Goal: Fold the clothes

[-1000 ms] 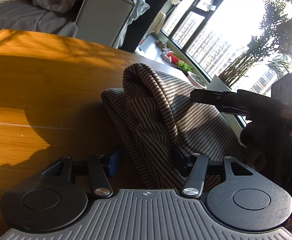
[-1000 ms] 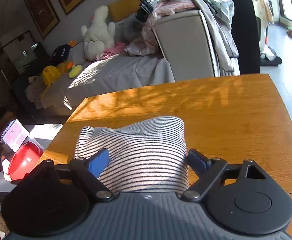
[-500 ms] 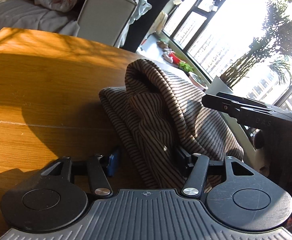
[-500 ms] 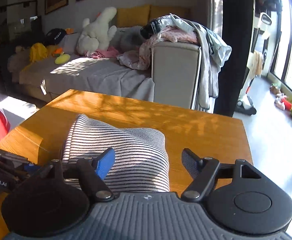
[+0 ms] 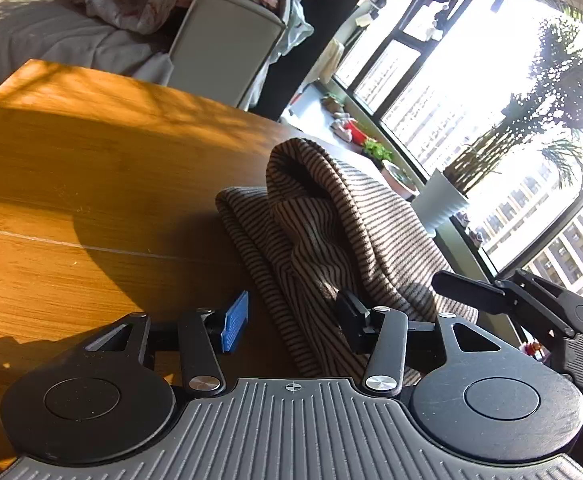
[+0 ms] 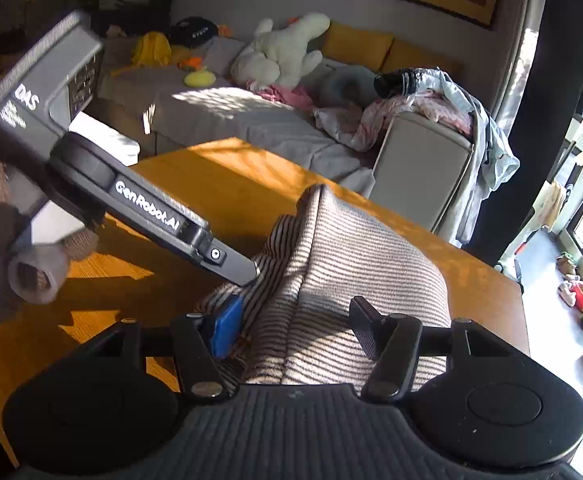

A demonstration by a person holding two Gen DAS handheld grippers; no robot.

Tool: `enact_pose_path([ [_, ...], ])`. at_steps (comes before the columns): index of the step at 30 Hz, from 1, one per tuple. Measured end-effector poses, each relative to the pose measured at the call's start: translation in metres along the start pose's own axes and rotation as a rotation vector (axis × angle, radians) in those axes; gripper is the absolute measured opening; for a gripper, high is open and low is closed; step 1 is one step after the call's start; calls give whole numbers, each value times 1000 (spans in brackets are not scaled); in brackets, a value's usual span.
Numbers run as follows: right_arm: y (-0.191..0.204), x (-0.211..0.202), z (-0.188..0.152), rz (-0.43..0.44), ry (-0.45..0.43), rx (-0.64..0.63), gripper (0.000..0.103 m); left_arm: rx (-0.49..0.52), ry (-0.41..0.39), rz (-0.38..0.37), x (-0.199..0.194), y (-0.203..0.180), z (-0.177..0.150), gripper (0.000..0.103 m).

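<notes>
Striped garment (image 5: 331, 240) sits bunched near the table's (image 5: 91, 168) window-side edge — the right gripper (image 6: 295, 328) has swung round beside the left gripper (image 5: 291, 316), both now closing over cloth — gathering it for a fold.

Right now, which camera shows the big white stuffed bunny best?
The right wrist view. The white stuffed toy sits whole on the sofa there, sunlit, beyond the striped garment. The left wrist view shows the sofa's end and piled clothes, but no toy that can be made out.
</notes>
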State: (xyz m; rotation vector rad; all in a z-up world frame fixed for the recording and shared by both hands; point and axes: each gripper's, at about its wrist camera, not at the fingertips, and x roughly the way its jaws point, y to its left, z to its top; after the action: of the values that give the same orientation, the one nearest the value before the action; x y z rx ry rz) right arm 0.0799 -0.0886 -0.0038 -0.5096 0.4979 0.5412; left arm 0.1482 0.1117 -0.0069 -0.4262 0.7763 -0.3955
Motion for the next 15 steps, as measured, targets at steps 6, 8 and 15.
enact_pose_path([
  [6, -18, -27, 10, -4, -93, 81, 12, 1, 35, -43, 8, 0, -3, 43],
  [8, -37, -36, 21, 118, -136, 237, 12, -3, 48, -59, 12, 0, -4, 42],
  [15, -62, -4, 21, 459, -116, 619, 12, -34, 60, -85, 21, 6, -6, 43],
])
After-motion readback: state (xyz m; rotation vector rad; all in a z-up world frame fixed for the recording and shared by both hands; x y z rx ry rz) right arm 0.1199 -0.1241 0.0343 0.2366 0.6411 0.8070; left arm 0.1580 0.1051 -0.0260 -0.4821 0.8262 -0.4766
